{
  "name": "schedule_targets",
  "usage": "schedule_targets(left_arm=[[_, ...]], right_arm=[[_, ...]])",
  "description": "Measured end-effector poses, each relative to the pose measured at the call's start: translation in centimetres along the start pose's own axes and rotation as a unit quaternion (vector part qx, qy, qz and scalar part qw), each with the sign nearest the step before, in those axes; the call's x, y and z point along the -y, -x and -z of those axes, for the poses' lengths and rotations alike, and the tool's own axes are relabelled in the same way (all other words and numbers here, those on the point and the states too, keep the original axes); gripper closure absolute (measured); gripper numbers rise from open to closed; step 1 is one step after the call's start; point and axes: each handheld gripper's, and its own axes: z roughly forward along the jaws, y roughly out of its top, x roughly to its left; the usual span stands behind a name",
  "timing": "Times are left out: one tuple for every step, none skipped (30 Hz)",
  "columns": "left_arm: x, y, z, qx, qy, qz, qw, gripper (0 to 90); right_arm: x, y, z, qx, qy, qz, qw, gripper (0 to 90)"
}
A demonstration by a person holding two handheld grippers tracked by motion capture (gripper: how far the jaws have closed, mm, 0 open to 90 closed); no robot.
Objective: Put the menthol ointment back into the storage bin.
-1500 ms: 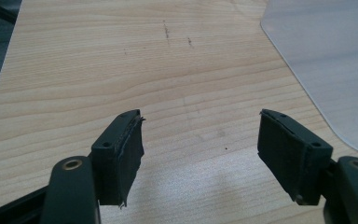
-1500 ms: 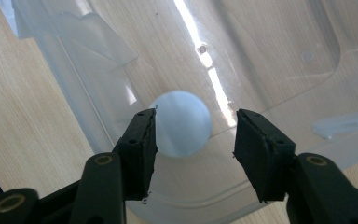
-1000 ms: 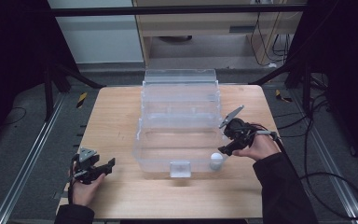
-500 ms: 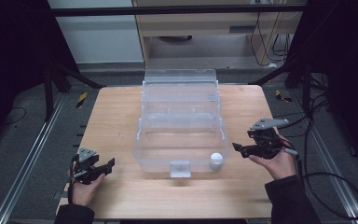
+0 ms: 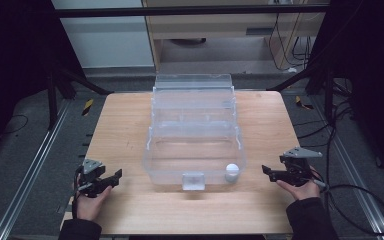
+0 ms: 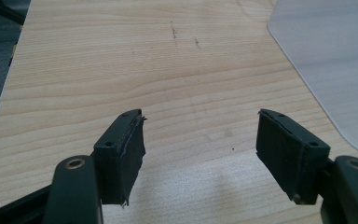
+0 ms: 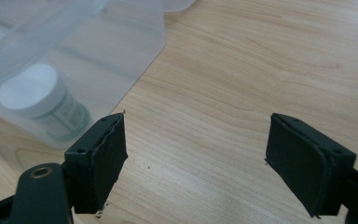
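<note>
A clear plastic tiered box [image 5: 152, 150] stands open in the middle of the wooden table. A small white-capped jar [image 5: 232, 171] sits inside its front right corner, and in the right gripper view the jar [image 7: 37, 100] is seen through the box wall [image 7: 121, 42]. To the right of the box, my right gripper [image 5: 266, 171] hovers low over bare wood. Its jaws have just been opening and now stand wide with nothing between them [image 7: 196, 144]. My left gripper [image 5: 117, 176] rests at the table's front left, open and empty [image 6: 200, 140], with the box corner [image 6: 335, 56] to its right.
The box has a latch tab [image 5: 193, 181] on its front wall. Bare wood [image 5: 125, 125] lies on both sides of the box. Cables [image 5: 360, 195] trail off the table's right edge, and dark frame posts stand at the back corners.
My right gripper has drawn away from the box's front right corner, out to the right and lower, and its jaws have opened. The jar stays in the box. The left gripper has kept still.
</note>
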Motion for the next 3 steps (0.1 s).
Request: schedule_targets(left_arm=[[0.01,-0.08,-0.01,-0.001,0.000,0.000,1.0000,32.0],[0.04,-0.18,-0.02,-0.001,0.001,0.001,1.0000,32.0],[0.04,-0.23,-0.03,-0.002,0.002,0.001,1.0000,32.0]], right_arm=[[0.12,0.07,-0.12,0.002,-0.001,0.000,1.0000,19.2],[0.26,0.12,-0.24,0.006,0.001,0.000,1.0000,18.5],[0.39,0.14,-0.40,0.006,-0.003,-0.001,1.0000,17.6]])
